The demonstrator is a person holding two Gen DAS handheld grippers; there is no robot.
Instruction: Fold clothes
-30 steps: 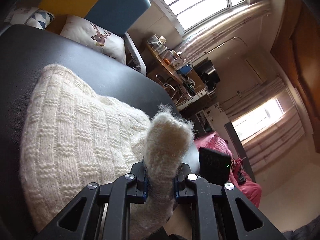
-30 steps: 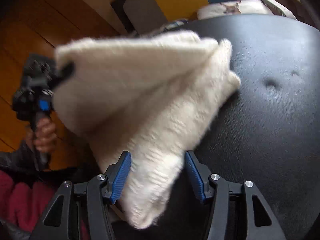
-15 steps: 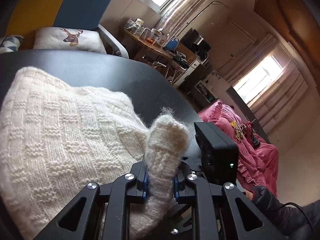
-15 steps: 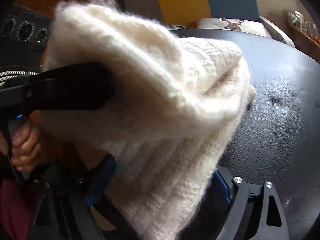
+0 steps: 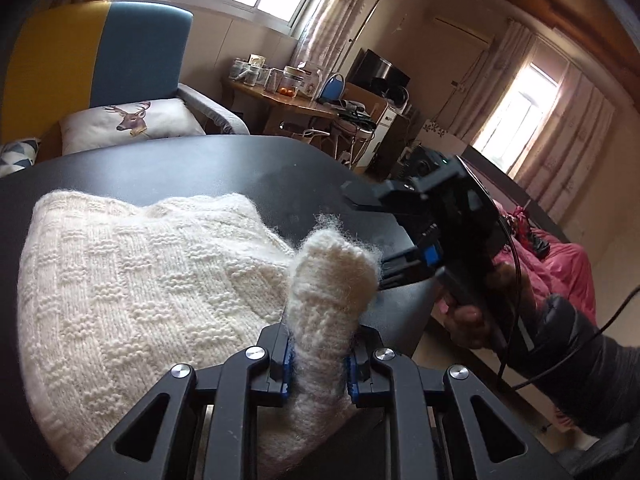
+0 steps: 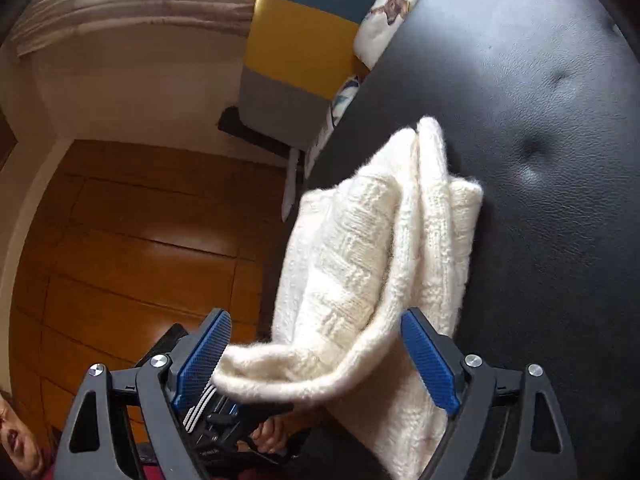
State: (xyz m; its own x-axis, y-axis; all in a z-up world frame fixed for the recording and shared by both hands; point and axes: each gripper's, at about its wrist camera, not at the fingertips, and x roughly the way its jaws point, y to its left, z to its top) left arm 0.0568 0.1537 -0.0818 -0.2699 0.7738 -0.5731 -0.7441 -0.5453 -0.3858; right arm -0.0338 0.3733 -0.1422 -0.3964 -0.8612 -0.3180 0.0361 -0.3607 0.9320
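A cream knitted sweater lies folded on the black padded bench, toward its near left part in the left wrist view. The left gripper has its jaws closed narrowly on a thick fold of the sweater, which sticks up between the blue pads as a fuzzy roll. To the right of that roll, the right gripper is seen from the side, held in a hand with a dark sleeve behind it; a black cable hangs by it. In the right wrist view the right gripper has its jaws wide apart, and a bent edge of the sweater lies across the gap between the blue pads without being squeezed; whether it touches either pad I cannot tell. The rest of the sweater stretches away from this gripper along the bench edge, over the wooden floor side. At the far end of the bench sits a cushion with a deer print against a yellow and blue seat back. Far right in the left wrist view are a cluttered wooden table and a pink cloth.
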